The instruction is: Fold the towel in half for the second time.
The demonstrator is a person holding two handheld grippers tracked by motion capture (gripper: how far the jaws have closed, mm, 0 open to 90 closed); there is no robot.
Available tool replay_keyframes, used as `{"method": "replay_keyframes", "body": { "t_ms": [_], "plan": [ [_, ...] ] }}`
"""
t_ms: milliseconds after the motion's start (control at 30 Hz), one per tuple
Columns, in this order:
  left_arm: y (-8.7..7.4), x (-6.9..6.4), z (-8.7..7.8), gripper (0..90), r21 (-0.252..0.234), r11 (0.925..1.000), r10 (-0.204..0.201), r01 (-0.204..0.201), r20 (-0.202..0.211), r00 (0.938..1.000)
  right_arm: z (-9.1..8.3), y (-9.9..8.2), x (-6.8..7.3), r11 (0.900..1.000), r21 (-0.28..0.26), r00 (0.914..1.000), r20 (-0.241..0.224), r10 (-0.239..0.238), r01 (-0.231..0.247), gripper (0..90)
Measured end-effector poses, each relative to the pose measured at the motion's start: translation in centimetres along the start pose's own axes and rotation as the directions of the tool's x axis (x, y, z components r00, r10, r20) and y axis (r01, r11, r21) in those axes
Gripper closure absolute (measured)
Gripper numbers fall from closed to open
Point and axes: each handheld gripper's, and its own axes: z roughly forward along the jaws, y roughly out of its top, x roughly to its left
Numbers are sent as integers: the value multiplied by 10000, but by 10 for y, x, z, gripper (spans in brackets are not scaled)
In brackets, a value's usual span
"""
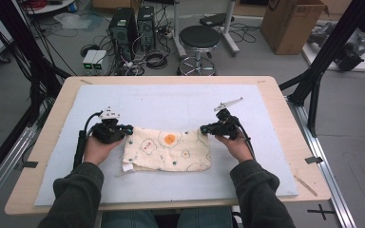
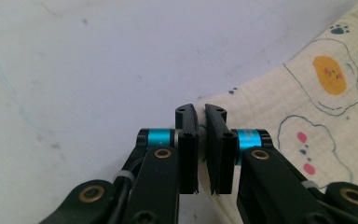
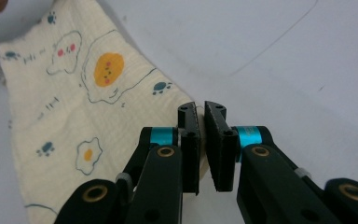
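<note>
A cream cloth (image 1: pixel 168 149) printed with fried eggs and paw marks lies folded on the pale mat, in front of the person. My left gripper (image 1: pixel 129 128) is at the cloth's far left corner, shut on that corner; in the left gripper view the cloth (image 2: pixel 317 107) runs off to the right and its corner sits pinched between the jaws of the left gripper (image 2: pixel 200 112). My right gripper (image 1: pixel 203 128) is shut on the far right corner; in the right gripper view the cloth (image 3: pixel 74 112) spreads to the left of the right gripper (image 3: pixel 201 112).
The pale blue mat (image 1: pixel 171 104) covers most of the wooden table (image 1: pixel 285 118). Beyond the table's far edge stand a black stool (image 1: pixel 198 40), computer towers (image 1: pixel 132 26) with cables, and a cardboard box (image 1: pixel 292 23). Black frame legs (image 1: pixel 321 71) rise at the right.
</note>
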Motion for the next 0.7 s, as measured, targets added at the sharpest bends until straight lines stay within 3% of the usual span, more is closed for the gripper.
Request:
{"method": "replay_keyframes", "body": {
  "t_ms": [67, 133, 200, 233, 333, 400, 467, 700],
  "plan": [
    [1, 1, 0, 835, -13, 10000, 72, -73, -90, 9999, -1, 1, -1, 9998, -163, 10000, 59, 69, -68, 847],
    [-1, 3, 5, 835, 91, 10000, 27, -27, -68, 10000, 3, 0, -14, 9985, -35, 9979, 351, 549, -548, 847],
    [-2, 0, 7, 835, 142, 9998, 157, -157, -42, 9999, 7, -3, -19, 9964, 152, 9958, 401, 825, -831, 847],
    [-3, -3, 9, 835, 219, 9988, 446, -444, -72, 9990, 9, -3, -19, 9955, 261, 9945, 529, 900, -914, 847],
    [-5, -4, 7, 835, 146, 9992, 382, -379, -170, 9991, 10, -3, -18, 9969, 214, 9955, 589, 740, -754, 847],
    [-8, -2, 3, 835, 3, 9994, 341, -341, -121, 9993, 8, -3, -18, 9959, 29, 9951, 426, 897, -899, 847],
    [-10, -2, 1, 835, -43, 9995, 320, -321, -128, 9994, 5, -2, -16, 9971, -177, 9970, 223, 739, -735, 846],
    [-14, -11, -11, 834, -260, 9974, 668, -674, -225, 9975, -2, 0, -4, 9981, -592, 9998, 46, 189, -186, 846]
  ]
}}
